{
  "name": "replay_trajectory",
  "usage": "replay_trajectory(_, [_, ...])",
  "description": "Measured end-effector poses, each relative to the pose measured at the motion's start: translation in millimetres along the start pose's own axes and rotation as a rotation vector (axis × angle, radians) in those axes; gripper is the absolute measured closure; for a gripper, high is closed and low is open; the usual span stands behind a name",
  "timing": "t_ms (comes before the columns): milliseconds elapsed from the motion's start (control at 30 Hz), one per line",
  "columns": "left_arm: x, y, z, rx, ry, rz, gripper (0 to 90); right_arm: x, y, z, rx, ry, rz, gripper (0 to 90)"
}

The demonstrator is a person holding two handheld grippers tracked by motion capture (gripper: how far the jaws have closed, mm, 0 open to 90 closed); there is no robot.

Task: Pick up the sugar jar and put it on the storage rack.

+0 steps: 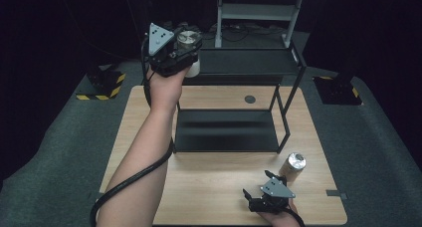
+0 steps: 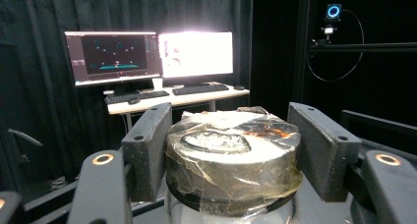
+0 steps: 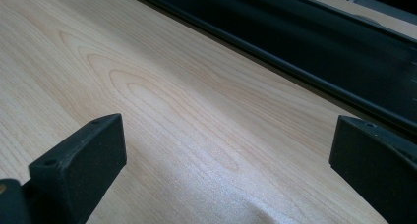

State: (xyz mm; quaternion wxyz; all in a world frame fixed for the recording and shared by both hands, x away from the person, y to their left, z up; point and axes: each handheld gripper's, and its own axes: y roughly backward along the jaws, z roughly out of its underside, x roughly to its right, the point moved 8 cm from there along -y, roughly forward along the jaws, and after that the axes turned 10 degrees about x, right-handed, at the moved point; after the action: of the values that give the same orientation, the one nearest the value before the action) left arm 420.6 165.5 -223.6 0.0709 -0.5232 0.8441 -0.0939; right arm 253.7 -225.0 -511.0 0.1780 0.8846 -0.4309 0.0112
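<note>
My left gripper (image 1: 185,44) is raised at the top left corner of the black rack (image 1: 239,62), shut on a can (image 1: 189,37) with a silver lid. In the left gripper view the can (image 2: 231,155) is wrapped in clear tape, and both jaws press its sides around my left gripper's middle (image 2: 228,112). A second silver-topped can (image 1: 293,167) stands on the wooden table (image 1: 214,187), just right of the rack's front. My right gripper (image 1: 256,183) rests low near the table's front edge, left of that can, open and holding nothing. Its jaws (image 3: 226,130) stand wide over bare wood.
The rack's lower shelf (image 1: 226,130) sits on the table's middle; its dark edge (image 3: 295,42) crosses the right gripper view. Two lit monitors (image 2: 147,54) and a desk stand beyond the left gripper. A round hole (image 1: 250,99) marks the table's back. Striped floor bases (image 1: 102,85) flank the table.
</note>
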Motion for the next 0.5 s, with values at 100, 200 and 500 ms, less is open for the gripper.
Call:
replay_trajectory(100, [-1.3,-4.2,1.3,0.001,0.005,-0.007,35.8,0.2,0.4,0.1,0.000,-0.004,-0.001,0.0])
replay_trajectory(200, [-1.3,-7.8,1.4,0.002,0.002,-0.009,35.8,0.9,0.7,0.3,0.002,-0.010,-0.002,0.0])
replay_trajectory(500, [-2.0,-14.3,8.7,0.005,0.003,-0.019,35.8,0.8,1.0,0.6,0.006,-0.005,-0.004,0.0])
